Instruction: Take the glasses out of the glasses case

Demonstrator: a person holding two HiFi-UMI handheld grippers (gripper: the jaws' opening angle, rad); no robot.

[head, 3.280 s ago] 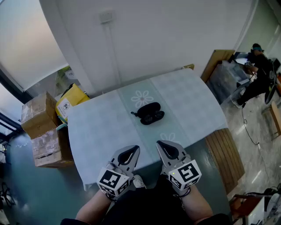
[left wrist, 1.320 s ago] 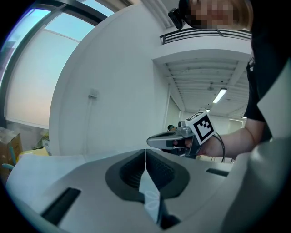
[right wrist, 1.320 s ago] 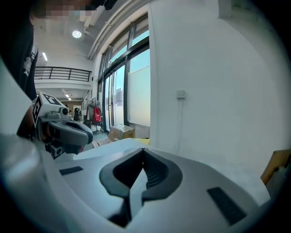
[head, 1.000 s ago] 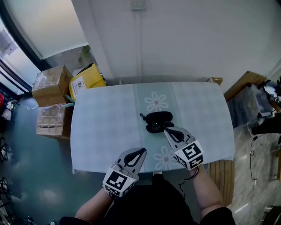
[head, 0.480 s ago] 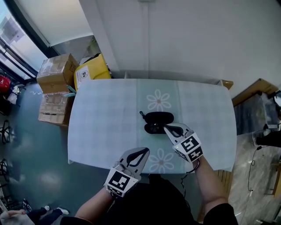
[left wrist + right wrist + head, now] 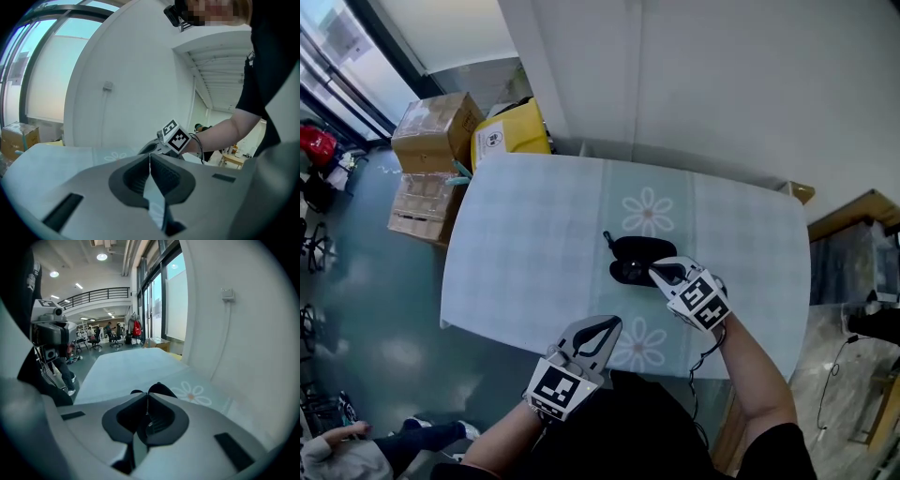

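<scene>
An open black glasses case (image 6: 636,256) lies at the middle of the table (image 6: 525,253), which has a pale checked cloth. Whether glasses are inside I cannot tell. My right gripper (image 6: 655,270) is shut and empty, its tips right at the case's near right side; touching or not, I cannot tell. In the right gripper view the case (image 6: 160,389) shows just past the shut jaw tips (image 6: 147,397). My left gripper (image 6: 613,322) hangs shut and empty over the table's near edge, apart from the case. In the left gripper view its tips (image 6: 150,155) meet, and the right gripper's marker cube (image 6: 176,137) shows beyond.
Cardboard boxes (image 6: 434,129) and a yellow box (image 6: 511,131) stand on the floor past the table's far left corner. A white wall (image 6: 694,84) runs along the far edge. Daisy prints (image 6: 648,212) mark the cloth. A person (image 6: 337,455) is at the lower left.
My right gripper has moved forward from the near edge up to the case. The left gripper has stayed near the front edge. The head view has shifted.
</scene>
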